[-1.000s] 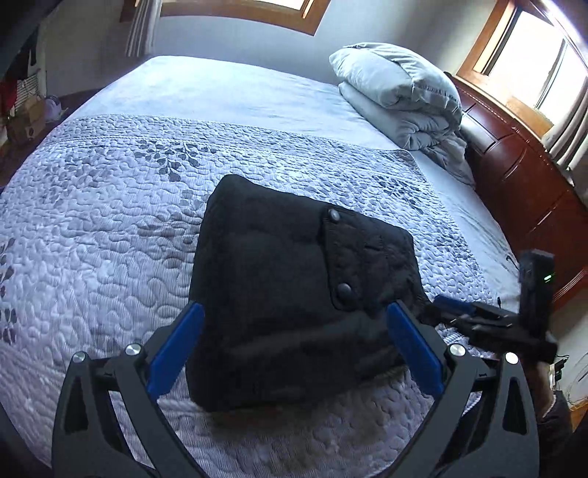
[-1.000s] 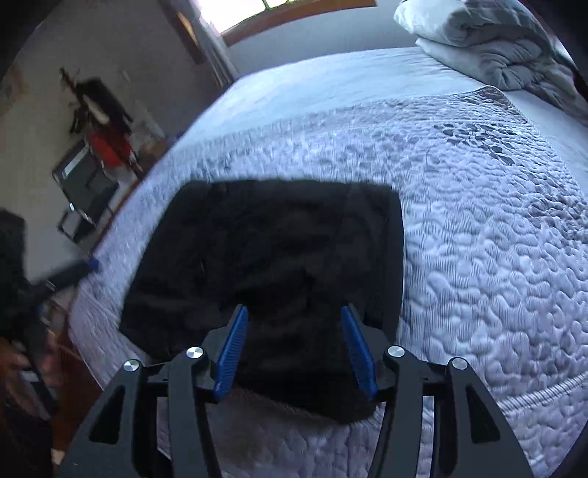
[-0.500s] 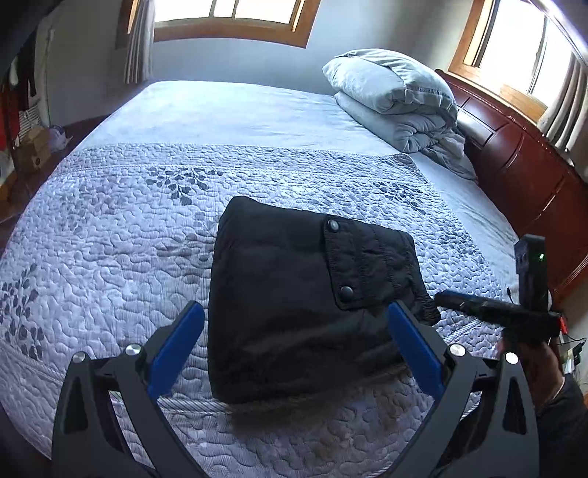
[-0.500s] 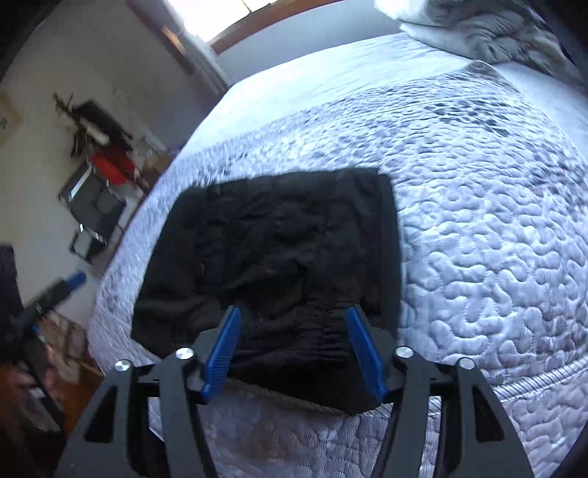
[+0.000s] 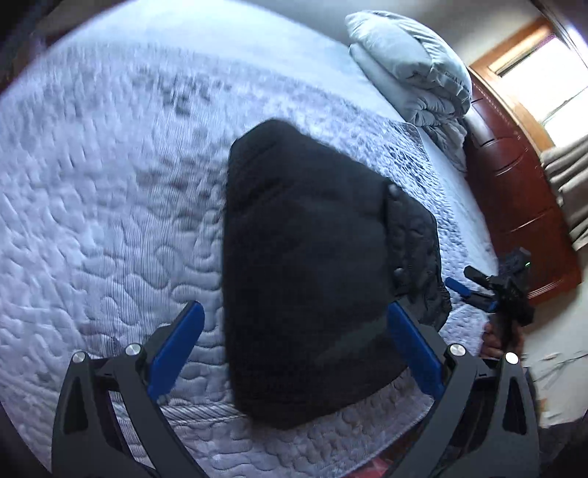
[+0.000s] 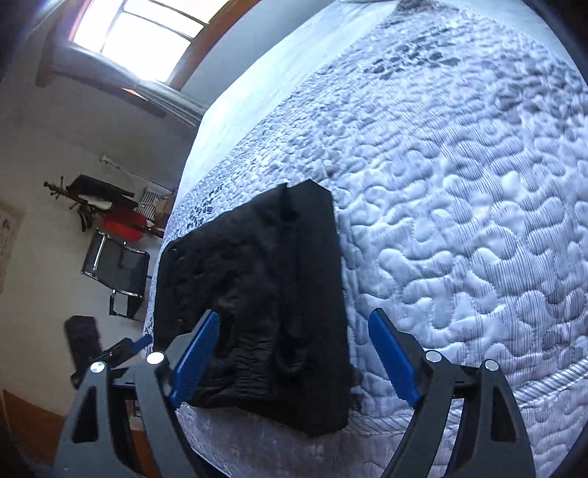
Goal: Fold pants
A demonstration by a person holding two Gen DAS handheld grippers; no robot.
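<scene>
Both my tongs are spread wide, nothing held. Left tongs (image 5: 294,353) hang over the near edge of the bed (image 5: 92,228); the pants (image 5: 312,279) lie folded into a thick black bundle straight ahead, filling the gap between the blue pads (image 5: 176,342), but not touched by them as far as I can tell. Two snap buttons (image 5: 398,273) show on a flap toward the right pad side. View is motion-blurred, so fine detail is lost.

Right tongs (image 6: 294,356) also sit above the bed edge. Pants (image 6: 264,305) sit ahead, mostly between the pads and leaning to the left pad (image 6: 194,356); the right pad (image 6: 393,358) is over bare quilt (image 6: 459,220), beside the bundle's edge. Bundle looks roughly rectangular, wrinkled on top, its near edge close to the mattress border.

From the left tongs, the other tool shows off to the right past the bundle, held by a hand (image 5: 496,338). Pillows (image 5: 408,73) are stacked far ahead right, against a wooden headboard (image 5: 514,191). From the right tongs, a black chair (image 6: 117,275) and a window (image 6: 139,33) lie off to the left.
</scene>
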